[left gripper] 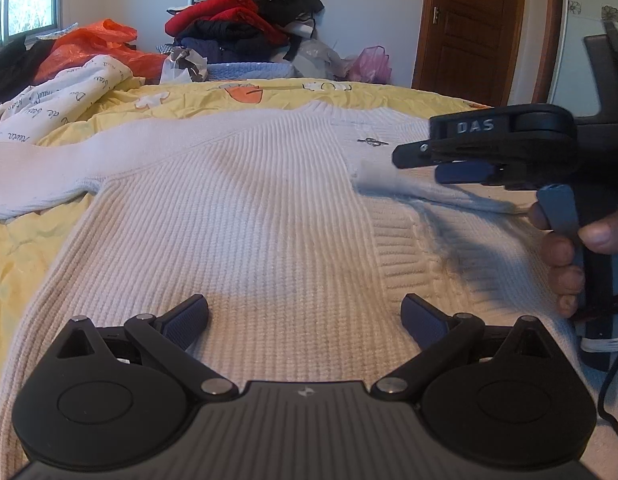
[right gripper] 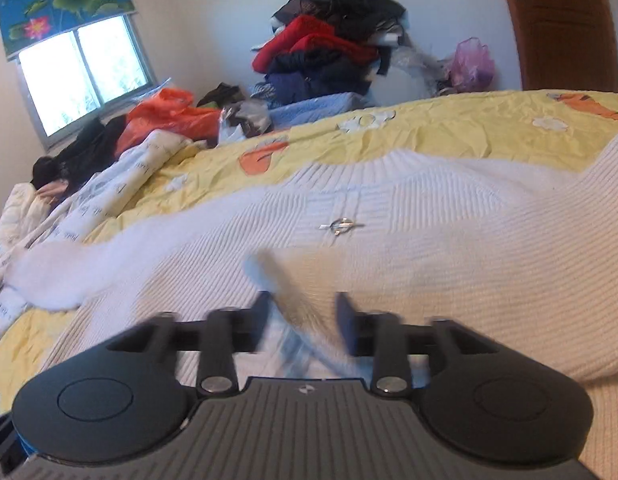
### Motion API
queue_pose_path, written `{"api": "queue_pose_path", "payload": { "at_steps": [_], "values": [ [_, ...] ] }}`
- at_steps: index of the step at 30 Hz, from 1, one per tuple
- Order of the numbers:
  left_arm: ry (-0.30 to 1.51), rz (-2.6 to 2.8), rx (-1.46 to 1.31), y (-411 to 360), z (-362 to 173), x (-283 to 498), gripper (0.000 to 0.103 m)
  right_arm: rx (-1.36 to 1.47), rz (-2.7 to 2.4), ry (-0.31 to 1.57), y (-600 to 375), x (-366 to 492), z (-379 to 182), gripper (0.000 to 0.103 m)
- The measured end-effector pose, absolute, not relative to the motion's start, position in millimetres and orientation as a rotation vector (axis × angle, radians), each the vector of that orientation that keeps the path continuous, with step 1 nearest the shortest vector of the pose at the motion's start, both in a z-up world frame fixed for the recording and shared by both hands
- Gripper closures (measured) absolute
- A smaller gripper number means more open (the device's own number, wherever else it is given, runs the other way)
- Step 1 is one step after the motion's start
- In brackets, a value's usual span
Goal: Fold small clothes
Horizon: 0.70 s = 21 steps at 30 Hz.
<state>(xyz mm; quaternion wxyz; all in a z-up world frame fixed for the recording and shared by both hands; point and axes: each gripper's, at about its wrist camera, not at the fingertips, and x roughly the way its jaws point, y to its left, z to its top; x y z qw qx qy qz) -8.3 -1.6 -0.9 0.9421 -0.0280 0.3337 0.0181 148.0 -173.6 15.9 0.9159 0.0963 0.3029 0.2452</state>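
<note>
- Yellow bedding with orange and white prints covers the bed (left gripper: 37, 248), and a white ribbed sweater (left gripper: 245, 216) lies spread flat across it, neck toward the far side.
- Left tool (left gripper: 305, 320): its fingers stand wide apart, nothing between them, hovering low over the near body of the sweater; whether the pads (left gripper: 189, 318) touch the knit cannot be told.
- Right tool (left gripper: 449, 166), seen from the left wrist view, reaches in from the right, held by a hand (left gripper: 565, 256) on its trigger grip.
- One sleeve (left gripper: 441, 192) is folded in over the sweater's right half, and the right tool sits at it with the sleeve running under its fingers.
- From the right wrist view the right tool (right gripper: 303, 320) is blurred; its fingers are partly closed with a gap, and the sleeve cuff (right gripper: 285, 292) lies in that gap. Whether the fingers press on it cannot be told.
- The other sleeve (left gripper: 33, 176) stretches out flat to the left over the bedding.
- A small metal emblem (right gripper: 341, 226) sits on the chest below the collar.
- On the far side, a heap of clothes (left gripper: 245, 20) in red, black and dark blue is piled against the wall, with an orange plastic bag (left gripper: 97, 46) to its left and a pink bag (left gripper: 371, 62) to its right.
- A wooden door (left gripper: 473, 28) stands at far right, a window (right gripper: 85, 72) at far left.
</note>
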Motion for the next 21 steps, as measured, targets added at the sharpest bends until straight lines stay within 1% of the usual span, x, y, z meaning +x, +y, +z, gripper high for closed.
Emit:
{"api": "queue_pose_path", "payload": {
  "at_steps": [1, 4, 7, 8, 9, 11, 12, 13, 14, 16, 18, 21],
  "values": [
    [0.681, 0.037, -0.057, -2, -1, -8, 0.000, 0.218, 0.505, 0.602, -180, 138, 20, 0.044],
    [0.675, 0.032, -0.069, 0, -1, -9, 0.000, 0.300, 0.542, 0.568, -207, 113, 25, 0.044],
    [0.652, 0.003, -0.154, 13, 1, -13, 0.000, 0.353, 0.559, 0.573, -238, 92, 22, 0.044],
    [0.643, -0.013, -0.214, 22, 4, -13, 0.000, 0.349, 0.551, 0.566, -244, 86, 18, 0.043],
    [0.634, -0.026, -0.295, 31, 7, -14, 0.000, 0.347, 0.538, 0.564, -250, 82, 11, 0.039],
    [0.618, -0.053, -0.502, 50, 17, -9, 0.000, 0.437, 0.507, 0.622, -261, 82, -1, 0.040],
    [0.613, -0.070, -0.596, 57, 22, -3, 0.000, 0.470, 0.522, 0.607, -266, 82, 0, 0.038],
    [0.609, -0.097, -0.683, 63, 27, 5, 0.000, 0.477, 0.533, 0.578, -267, 80, -1, 0.032],
    [0.601, -0.143, -0.775, 67, 31, 16, 0.000, 0.475, 0.535, 0.575, -266, 80, -1, 0.029],
    [0.620, -0.208, -0.876, 67, 34, 39, 0.000, 0.474, 0.549, 0.593, -263, 82, -3, 0.028],
    [0.662, -0.233, -0.900, 58, 30, 68, 0.000, 0.480, 0.565, 0.592, -262, 82, -2, 0.028],
    [0.747, -0.166, -0.836, 38, 18, 105, 0.001, 0.511, 0.580, 0.577, -267, 80, -2, 0.028]
  ]
}}
